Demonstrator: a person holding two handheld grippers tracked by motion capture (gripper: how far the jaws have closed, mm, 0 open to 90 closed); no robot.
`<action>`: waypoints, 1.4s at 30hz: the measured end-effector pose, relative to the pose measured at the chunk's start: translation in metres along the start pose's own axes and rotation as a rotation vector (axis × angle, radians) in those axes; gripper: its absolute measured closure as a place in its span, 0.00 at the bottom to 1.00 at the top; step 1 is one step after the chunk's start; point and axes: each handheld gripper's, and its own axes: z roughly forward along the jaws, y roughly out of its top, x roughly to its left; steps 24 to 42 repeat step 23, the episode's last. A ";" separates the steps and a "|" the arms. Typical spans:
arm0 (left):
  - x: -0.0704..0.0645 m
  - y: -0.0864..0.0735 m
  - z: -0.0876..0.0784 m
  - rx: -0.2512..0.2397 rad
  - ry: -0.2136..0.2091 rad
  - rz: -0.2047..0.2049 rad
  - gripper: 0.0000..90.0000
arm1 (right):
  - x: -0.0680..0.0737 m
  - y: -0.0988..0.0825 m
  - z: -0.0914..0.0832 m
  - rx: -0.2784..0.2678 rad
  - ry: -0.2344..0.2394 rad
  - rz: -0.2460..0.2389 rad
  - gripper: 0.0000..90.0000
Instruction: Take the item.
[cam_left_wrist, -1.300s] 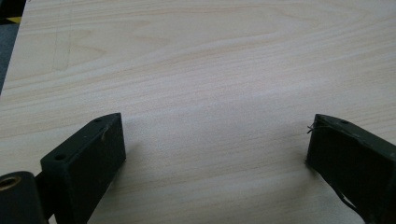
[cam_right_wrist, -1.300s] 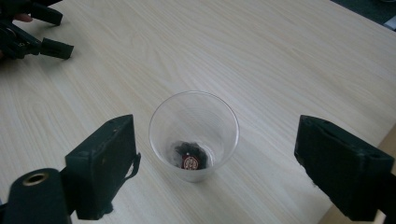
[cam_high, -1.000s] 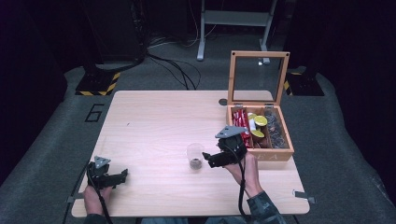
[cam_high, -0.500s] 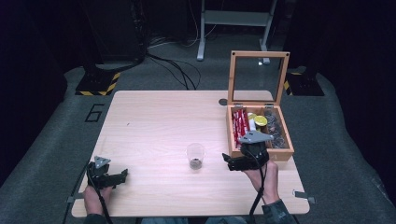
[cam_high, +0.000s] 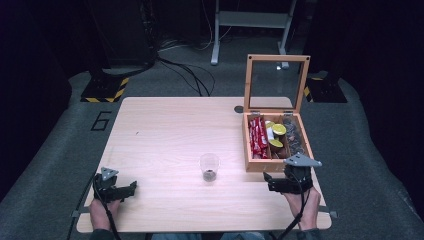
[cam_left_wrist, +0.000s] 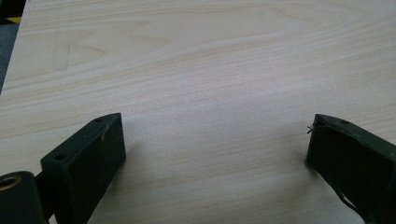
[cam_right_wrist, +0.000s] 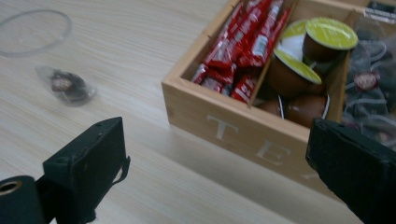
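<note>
High view: left gripper (cam_high: 131, 188) near the table's (cam_high: 165, 125) front left corner; right gripper (cam_high: 266, 181) just before the wooden tea box (cam_high: 272, 163), clear cup (cam_high: 209, 166) to its left.
Left gripper view: jaws wide apart over bare wood.
Right gripper view: jaws spread, empty; red sachets (cam_right_wrist: 243, 39) and coffee capsules (cam_right_wrist: 299, 70) ahead.

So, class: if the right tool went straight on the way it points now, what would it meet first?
Probably the wooden box's near wall: the right tool points at it, open and empty, though depth is unclear.
</note>
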 end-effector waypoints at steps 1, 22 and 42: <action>0.000 0.000 0.000 0.000 0.000 0.000 0.05 | -0.002 -0.005 0.001 0.006 -0.008 0.011 0.05; 0.000 0.000 0.000 -0.004 0.002 -0.002 0.05 | -0.042 -0.087 0.043 0.102 -0.105 0.169 0.03; 0.000 0.000 0.000 -0.005 0.002 -0.002 0.05 | -0.043 -0.088 0.044 0.109 -0.106 0.164 0.03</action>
